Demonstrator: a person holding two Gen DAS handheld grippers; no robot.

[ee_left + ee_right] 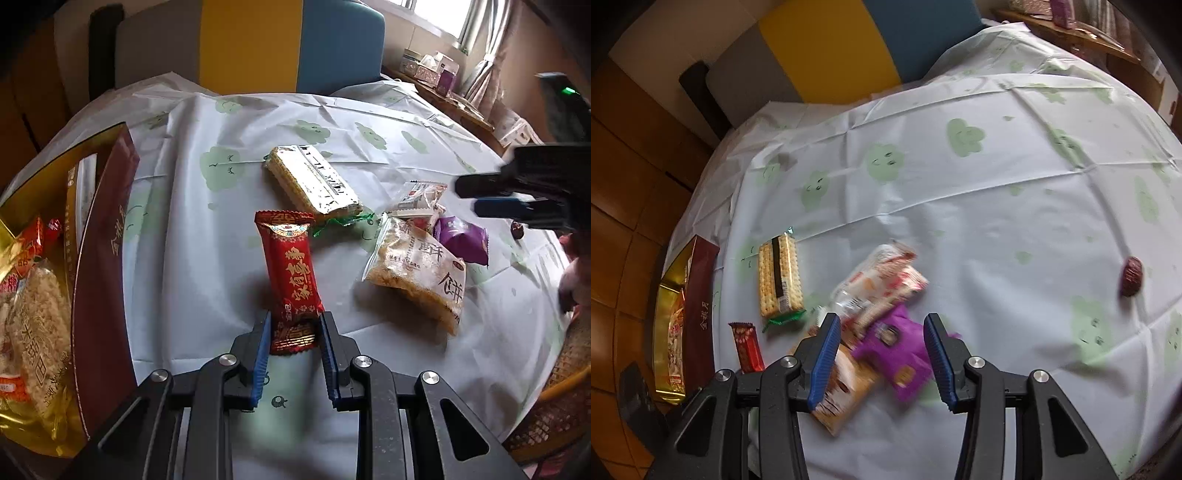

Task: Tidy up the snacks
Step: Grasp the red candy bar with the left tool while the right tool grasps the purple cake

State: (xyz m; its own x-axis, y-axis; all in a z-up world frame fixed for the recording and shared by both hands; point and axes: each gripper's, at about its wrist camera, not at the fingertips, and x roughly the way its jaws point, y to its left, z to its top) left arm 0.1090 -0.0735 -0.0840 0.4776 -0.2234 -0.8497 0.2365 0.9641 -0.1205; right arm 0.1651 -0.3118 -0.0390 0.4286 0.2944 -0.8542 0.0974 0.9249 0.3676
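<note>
My left gripper (295, 321) is shut on the near end of a red snack bar (290, 266), which also shows in the right wrist view (746, 345). A maroon and gold box (99, 258) with several snacks in it stands at the left, also visible in the right wrist view (698, 310). My right gripper (881, 326) is open above a purple packet (897, 350), and it shows in the left wrist view (469, 195) at the right. A cracker pack (314, 181), a rice cake bag (417, 269) and a clear-wrapped snack (879, 284) lie on the table.
The table has a pale cloth with green cloud prints (960, 206). A small dark red date (1131, 276) lies at the right. A blue, yellow and grey chair (258, 44) stands behind the table. A wicker chair (554, 406) is at the right edge.
</note>
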